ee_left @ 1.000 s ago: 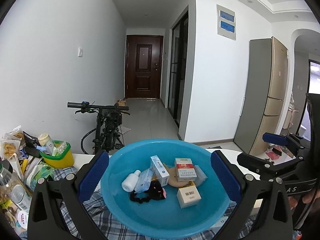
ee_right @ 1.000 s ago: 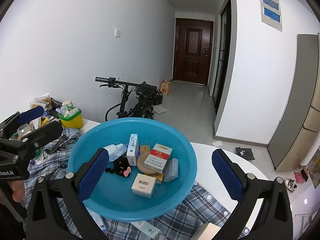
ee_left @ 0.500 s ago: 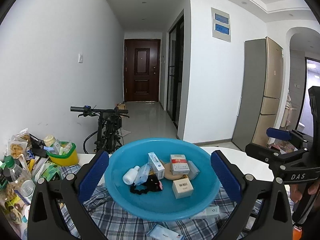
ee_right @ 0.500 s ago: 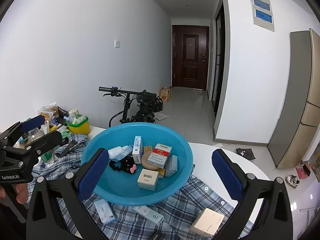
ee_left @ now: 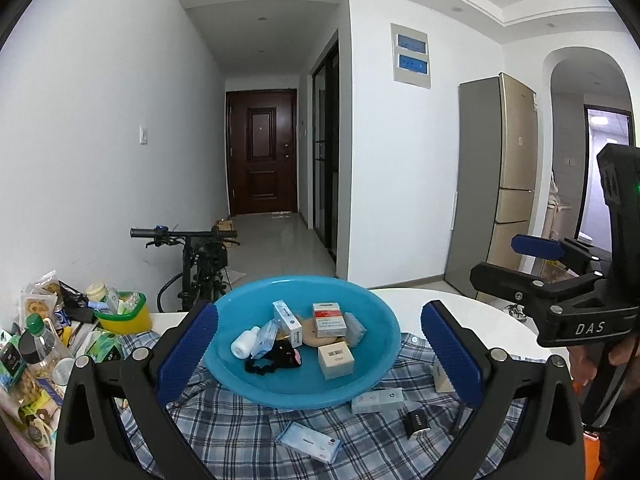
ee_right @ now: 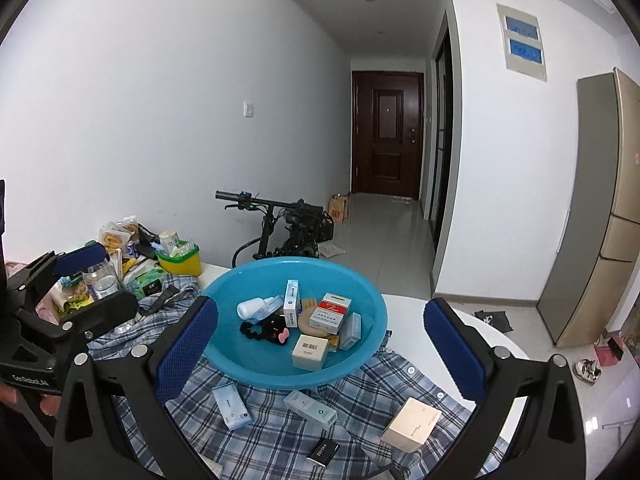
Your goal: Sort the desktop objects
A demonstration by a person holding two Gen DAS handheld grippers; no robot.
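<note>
Both grippers have drawn back and risen: the left gripper and right gripper gape wide, empty. The blue basin now looks smaller, at twelve o'clock, revealing boxes on the plaid shirt.

Both wrist views forward, sharing blue basin.
</note>
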